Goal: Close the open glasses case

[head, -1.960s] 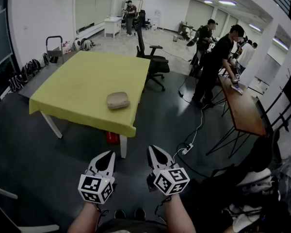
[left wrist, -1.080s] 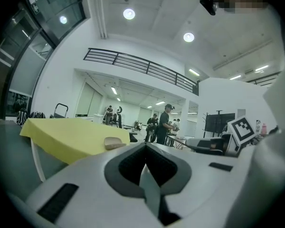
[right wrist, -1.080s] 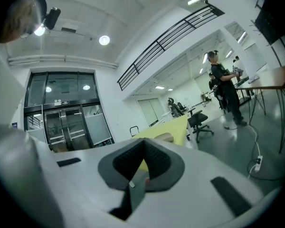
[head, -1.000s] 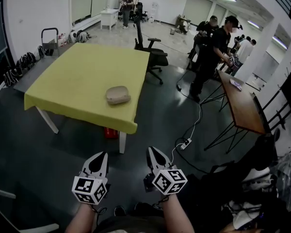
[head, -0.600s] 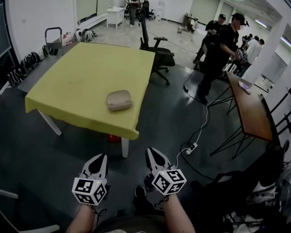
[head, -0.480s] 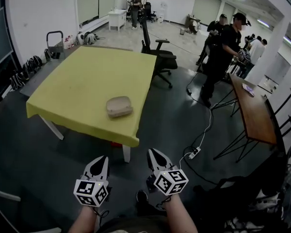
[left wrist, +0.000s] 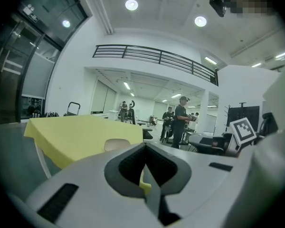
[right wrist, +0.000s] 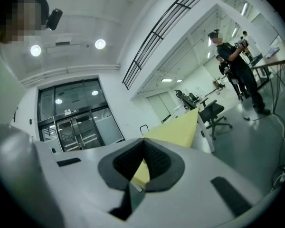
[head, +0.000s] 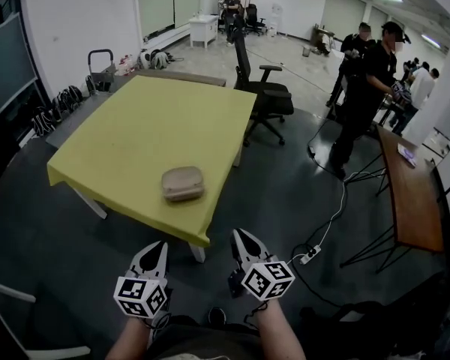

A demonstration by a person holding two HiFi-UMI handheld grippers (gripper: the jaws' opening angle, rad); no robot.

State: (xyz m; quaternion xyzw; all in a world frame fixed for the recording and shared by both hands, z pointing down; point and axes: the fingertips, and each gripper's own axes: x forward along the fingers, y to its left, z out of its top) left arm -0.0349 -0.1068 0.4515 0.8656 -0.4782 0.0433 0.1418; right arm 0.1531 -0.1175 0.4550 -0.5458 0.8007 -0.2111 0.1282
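Note:
A beige glasses case (head: 182, 184) lies on the yellow table (head: 135, 133), close to its near right corner; whether its lid stands open is hard to tell from here. Both grippers hang low in front of me, short of the table's edge and well apart from the case. My left gripper (head: 157, 247) has its jaws together with nothing in them, and so does my right gripper (head: 240, 236). The left gripper view shows the case (left wrist: 118, 144) small beyond the shut jaws. In the right gripper view only the table (right wrist: 175, 129) shows past them.
A black office chair (head: 266, 100) stands at the table's far right side. A brown side table (head: 412, 193) is at the right, with a power strip (head: 310, 255) and cable on the floor. People (head: 371, 81) stand at the back right. A white chair frame (head: 30, 298) is at lower left.
The view has drawn nearer to the yellow table, so the case sits lower and closer in the head view. Both grippers stay shut and level in front of me.

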